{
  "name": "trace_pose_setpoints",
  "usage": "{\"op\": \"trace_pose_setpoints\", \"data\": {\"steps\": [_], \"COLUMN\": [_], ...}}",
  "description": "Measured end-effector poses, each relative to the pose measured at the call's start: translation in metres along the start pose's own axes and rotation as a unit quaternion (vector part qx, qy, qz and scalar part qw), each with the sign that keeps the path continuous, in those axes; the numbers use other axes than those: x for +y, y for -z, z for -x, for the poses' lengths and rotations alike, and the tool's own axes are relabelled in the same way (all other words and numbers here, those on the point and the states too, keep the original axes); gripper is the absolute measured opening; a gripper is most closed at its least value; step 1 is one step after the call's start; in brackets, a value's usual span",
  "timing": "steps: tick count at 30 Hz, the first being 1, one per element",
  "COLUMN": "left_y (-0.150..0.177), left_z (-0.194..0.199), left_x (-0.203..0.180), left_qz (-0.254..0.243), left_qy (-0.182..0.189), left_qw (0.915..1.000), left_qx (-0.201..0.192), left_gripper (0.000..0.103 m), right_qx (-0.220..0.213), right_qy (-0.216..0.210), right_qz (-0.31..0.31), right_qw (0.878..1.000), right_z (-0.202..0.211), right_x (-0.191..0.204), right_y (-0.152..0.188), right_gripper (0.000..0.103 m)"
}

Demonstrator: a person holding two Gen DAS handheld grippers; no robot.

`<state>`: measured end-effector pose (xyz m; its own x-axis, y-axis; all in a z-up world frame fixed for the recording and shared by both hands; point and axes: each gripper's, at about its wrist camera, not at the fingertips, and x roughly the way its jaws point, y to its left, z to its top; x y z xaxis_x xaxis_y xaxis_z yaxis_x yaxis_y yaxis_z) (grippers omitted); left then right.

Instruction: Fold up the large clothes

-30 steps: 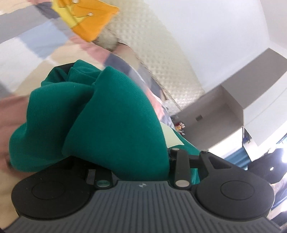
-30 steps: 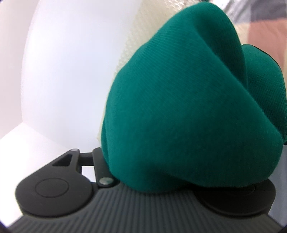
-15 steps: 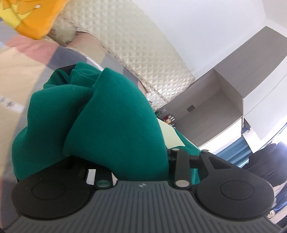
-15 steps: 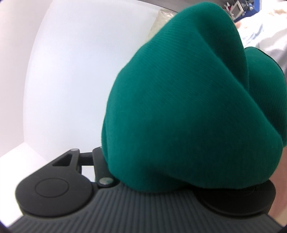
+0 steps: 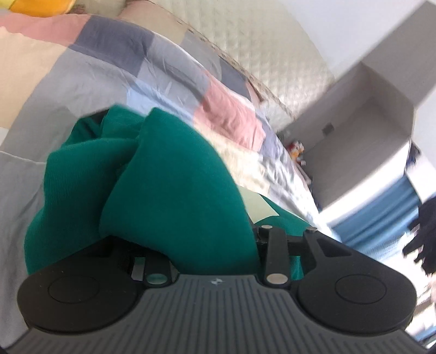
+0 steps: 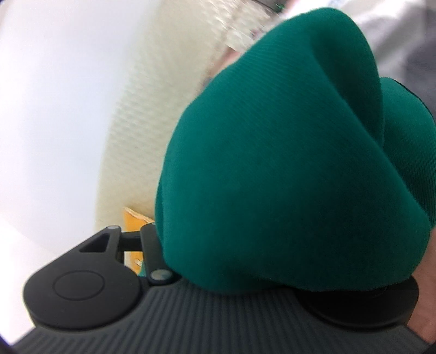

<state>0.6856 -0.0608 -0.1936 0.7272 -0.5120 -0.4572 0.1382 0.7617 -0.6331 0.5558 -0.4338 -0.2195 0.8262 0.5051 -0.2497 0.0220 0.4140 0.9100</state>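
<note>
A dark green knit garment (image 5: 169, 174) is bunched up in thick folds right in front of the left wrist camera, with my left gripper (image 5: 201, 215) shut on it. The cloth covers both of its fingers. A pale patch on the garment (image 5: 257, 207) shows just right of the folds. In the right wrist view the same green garment (image 6: 286, 177) bulges over my right gripper (image 6: 275, 253), which is shut on it with its fingertips hidden. The garment hangs above a patchwork quilt (image 5: 152, 68).
The quilt of grey, pink, blue and cream squares covers a bed with a cream quilted headboard (image 5: 275, 54). An orange-yellow item (image 5: 38, 5) lies at the top left. A grey wall cabinet (image 5: 365, 125), blue curtain (image 5: 381, 212) and dark hanging clothes (image 5: 425, 234) stand to the right.
Both hands have swept sideways and a little downward with the garment still gripped. The quilt now fills more of the left view, and the orange item has slid to the top left corner.
</note>
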Motion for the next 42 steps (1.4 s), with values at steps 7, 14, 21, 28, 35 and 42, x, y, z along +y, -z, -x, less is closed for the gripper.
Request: {"op": "trace_pose_setpoints", "data": {"steps": [7,14,21,28,35,42], "left_y": [0.035,0.066,0.073,0.066,0.063,0.06], "left_z": [0.007,0.025,0.042,0.079,0.152,0.24], "left_x": [0.01,0.021,0.017,0.007,-0.043,-0.115], "left_qz": [-0.043,-0.047,-0.023,-0.024,-0.103,-0.164], "left_qy": [0.015,0.009,-0.008,-0.045,-0.083,-0.097], "left_qw": [0.999,0.9988,0.9996,0.9973,0.99,0.9813], "left_qx": [0.003,0.006,0.016,0.052,0.049,0.025], "left_gripper": [0.04,0.047,0.052,0.069,0.069,0.069], "right_qx": [0.023,0.023,0.019,0.02,0.027,0.027], "right_qy": [0.019,0.04,0.065,0.125,0.168,0.154], "right_qz": [0.017,0.044,0.037,0.021,0.092,0.185], "right_qw": [0.999,0.998,0.997,0.992,0.981,0.97], "right_z": [0.01,0.023,0.038,0.085,0.133,0.188], "right_x": [-0.028,-0.035,-0.011,0.003,0.06,0.144], "right_y": [0.016,0.018,0.023,0.025,0.054,0.106], "right_gripper": [0.061,0.063,0.067,0.075,0.075,0.075]}}
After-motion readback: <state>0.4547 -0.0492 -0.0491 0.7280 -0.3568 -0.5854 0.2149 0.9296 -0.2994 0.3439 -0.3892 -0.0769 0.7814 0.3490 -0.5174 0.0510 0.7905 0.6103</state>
